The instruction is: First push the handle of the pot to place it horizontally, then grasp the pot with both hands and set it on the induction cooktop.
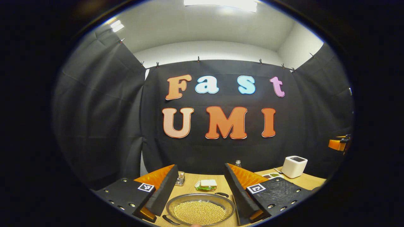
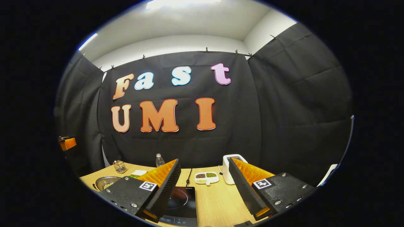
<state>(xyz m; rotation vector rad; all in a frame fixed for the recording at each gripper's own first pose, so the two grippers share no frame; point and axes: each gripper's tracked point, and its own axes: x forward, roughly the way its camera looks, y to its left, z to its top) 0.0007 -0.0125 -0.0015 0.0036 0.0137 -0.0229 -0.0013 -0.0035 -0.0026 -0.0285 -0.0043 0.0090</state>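
A shallow metal pot full of yellow beans sits on the wooden table, low between my left gripper's fingers. Its two black handles lie on a diagonal, one at the far right and one at the near left. My left gripper hovers above it, open and holding nothing. The black induction cooktop lies below my right gripper, which is open too. In the right gripper view the pot shows at the far left.
A sandwich on a small plate, a glass holder and a bottle stand behind the pot. A white appliance and a divided dish of grains sit behind the cooktop. Black cloth walls close in the table.
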